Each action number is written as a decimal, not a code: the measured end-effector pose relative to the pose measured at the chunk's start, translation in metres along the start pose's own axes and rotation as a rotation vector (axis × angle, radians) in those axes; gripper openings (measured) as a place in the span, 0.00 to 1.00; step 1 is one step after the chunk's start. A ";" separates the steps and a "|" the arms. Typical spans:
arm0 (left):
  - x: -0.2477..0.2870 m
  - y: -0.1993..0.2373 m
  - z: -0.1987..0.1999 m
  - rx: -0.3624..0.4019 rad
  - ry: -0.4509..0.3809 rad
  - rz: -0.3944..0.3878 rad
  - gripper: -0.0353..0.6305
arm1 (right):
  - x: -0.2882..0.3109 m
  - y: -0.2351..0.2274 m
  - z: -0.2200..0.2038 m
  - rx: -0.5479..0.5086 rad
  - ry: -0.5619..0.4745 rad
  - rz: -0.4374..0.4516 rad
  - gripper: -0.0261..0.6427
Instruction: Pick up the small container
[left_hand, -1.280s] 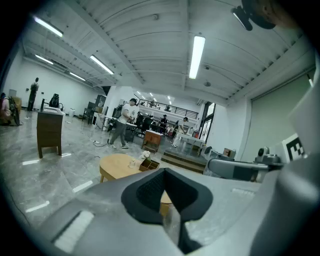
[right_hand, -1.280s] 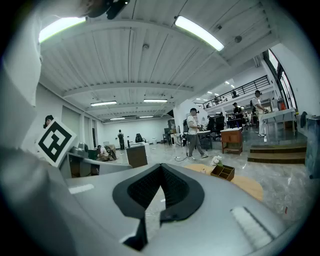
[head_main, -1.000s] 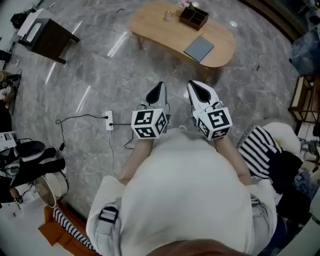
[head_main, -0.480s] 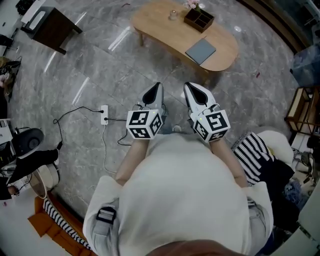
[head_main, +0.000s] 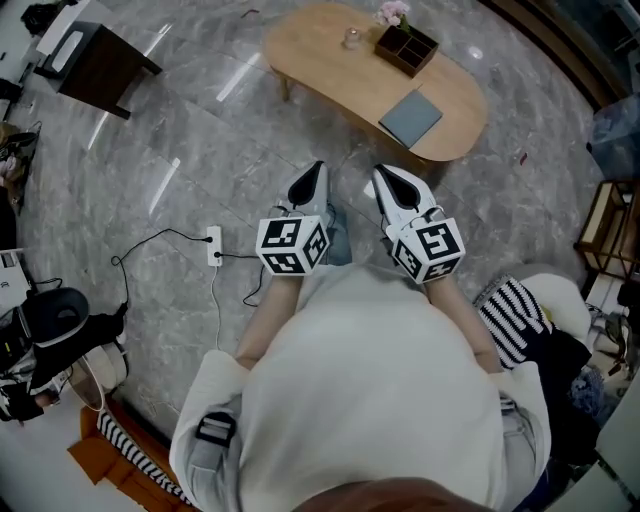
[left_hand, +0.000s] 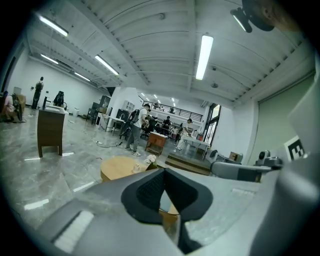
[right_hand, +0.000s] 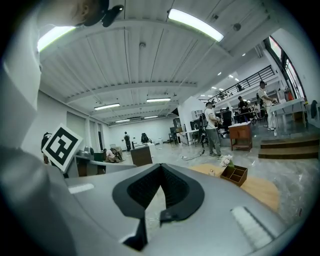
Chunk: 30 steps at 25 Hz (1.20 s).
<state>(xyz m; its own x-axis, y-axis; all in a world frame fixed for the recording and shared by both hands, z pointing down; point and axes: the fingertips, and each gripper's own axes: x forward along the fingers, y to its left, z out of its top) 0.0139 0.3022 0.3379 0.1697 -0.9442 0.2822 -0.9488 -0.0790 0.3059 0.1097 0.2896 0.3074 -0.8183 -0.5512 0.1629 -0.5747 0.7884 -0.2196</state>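
Seen from the head camera: two grey-and-white handheld grippers, held side by side before a person in a white top (head_main: 370, 400), above a grey marble floor (head_main: 200, 130). Left gripper (head_main: 318, 172) with its two jaws pressed together at the tips, nothing between them. Right gripper (head_main: 386, 172) closed the same way, likewise empty. One black-and-white marker cube (head_main: 292, 246) on each, two in all.

Ahead of both tips and well apart from them, one oval light-wood low table (head_main: 320, 60). Four things on that table:
- One small clear glass container (head_main: 352, 38), upright near the far edge, touched by neither gripper.
- One dark wooden divided box (head_main: 407, 48), just to the right of the container.
- One bunch of pale pink flowers (head_main: 392, 13), behind the box.
- One flat grey-blue pad (head_main: 411, 118), lying towards the near edge.

On the floor to the left, one white power strip (head_main: 214, 245). Farther left, one dark brown side table (head_main: 95, 65). Near the right edge, one black-and-white striped cloth (head_main: 512, 315).

In the right gripper view, the same container tiny beyond the closed tips, left of the divided box. In the left gripper view, several people (left_hand: 136, 131) standing among desks in a large, strip-lit hall.
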 end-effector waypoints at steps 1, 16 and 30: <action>0.010 0.008 0.004 0.001 0.004 -0.002 0.06 | 0.012 -0.006 0.003 0.001 0.000 -0.007 0.04; 0.167 0.119 0.092 0.062 0.081 -0.099 0.06 | 0.201 -0.083 0.072 -0.007 -0.010 -0.098 0.04; 0.281 0.200 0.142 0.090 0.127 -0.183 0.06 | 0.317 -0.141 0.103 -0.002 -0.027 -0.217 0.04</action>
<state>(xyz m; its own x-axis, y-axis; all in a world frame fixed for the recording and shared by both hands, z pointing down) -0.1659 -0.0243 0.3492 0.3674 -0.8644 0.3433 -0.9182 -0.2782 0.2821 -0.0697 -0.0243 0.2906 -0.6752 -0.7152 0.1807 -0.7375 0.6509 -0.1799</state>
